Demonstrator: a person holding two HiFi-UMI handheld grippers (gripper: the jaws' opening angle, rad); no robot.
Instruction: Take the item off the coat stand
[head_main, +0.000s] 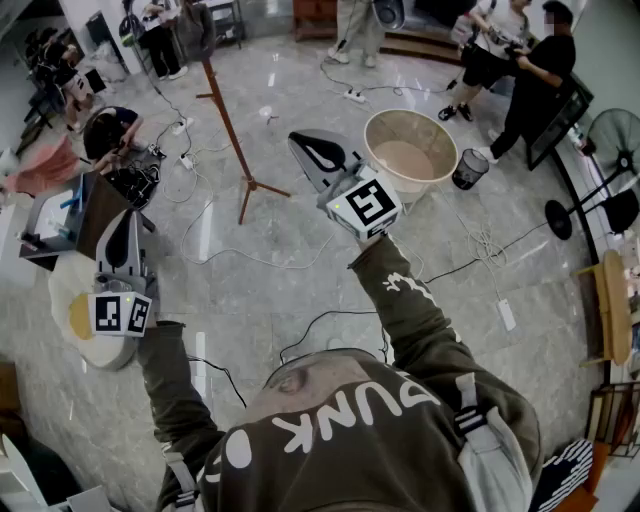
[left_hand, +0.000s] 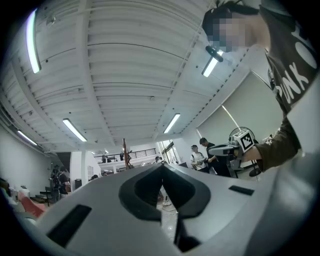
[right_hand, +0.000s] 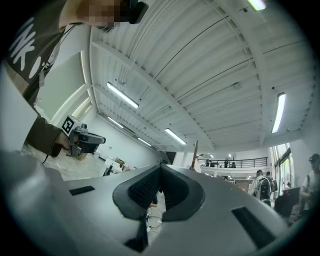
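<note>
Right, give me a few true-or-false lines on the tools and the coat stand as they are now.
1. The left tool and the right tool are both shut and empty. True.
2. The right tool grips the coat stand. False: the stand is apart from it, farther out on the floor.
3. A round tub sits on the floor beyond the right tool. True.
4. The coat stand lies flat on the floor. False: it stands upright on its legs.

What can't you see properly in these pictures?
- Head view: the coat stand has a dark top, too small to show what hangs there.
- Left gripper view: the coat stand is tiny; the left hand-held gripper hides its base.
- Right gripper view: the same, behind the right hand-held gripper.
</note>
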